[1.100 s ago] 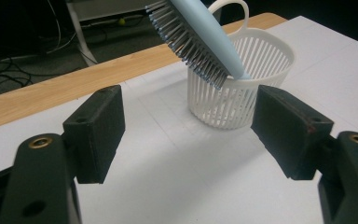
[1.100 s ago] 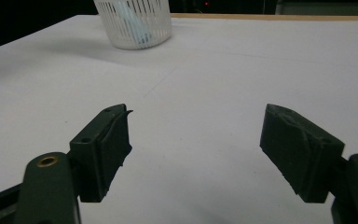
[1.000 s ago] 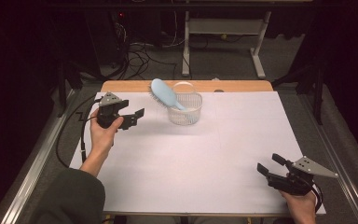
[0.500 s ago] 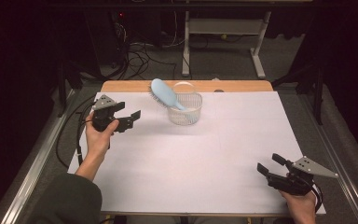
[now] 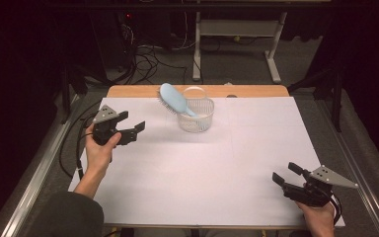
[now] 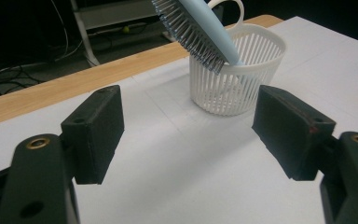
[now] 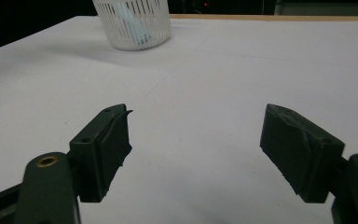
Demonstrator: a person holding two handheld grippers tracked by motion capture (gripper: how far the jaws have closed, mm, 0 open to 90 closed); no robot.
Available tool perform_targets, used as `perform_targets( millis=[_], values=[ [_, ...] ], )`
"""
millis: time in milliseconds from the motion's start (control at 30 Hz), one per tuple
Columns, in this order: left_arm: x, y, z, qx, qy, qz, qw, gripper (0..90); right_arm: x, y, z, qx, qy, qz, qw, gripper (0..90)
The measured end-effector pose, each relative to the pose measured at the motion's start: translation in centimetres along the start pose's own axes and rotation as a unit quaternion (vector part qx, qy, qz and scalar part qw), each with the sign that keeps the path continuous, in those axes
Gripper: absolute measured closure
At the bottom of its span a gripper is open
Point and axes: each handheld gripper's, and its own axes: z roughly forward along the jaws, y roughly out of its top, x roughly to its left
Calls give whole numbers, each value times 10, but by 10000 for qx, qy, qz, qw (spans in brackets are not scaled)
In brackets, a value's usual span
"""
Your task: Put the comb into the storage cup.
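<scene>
step: hairbrush [image 5: 173, 99] rests in white basket [image 5: 196, 116] at surface's far side, placing looks done | left gripper [image 5: 134, 130] nearby, jaws apart, empty | right gripper [image 5: 286, 174] well apart, jaws apart, empty | next: probably retreat clear of basket

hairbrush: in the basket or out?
In. The light-blue hairbrush stands handle-down in the white slatted basket, with its bristled head leaning out over the rim. Both grippers are open and apart from it.
</scene>
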Motion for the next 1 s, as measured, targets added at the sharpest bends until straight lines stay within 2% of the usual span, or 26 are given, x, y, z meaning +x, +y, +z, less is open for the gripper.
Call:
perform_targets(
  millis=[1000],
  values=[
    [-3, -32, -28, -115, -71, -99, 9999, 250, 1, 0, -1, -14, -33, 17, 10000, 244]
  ],
)
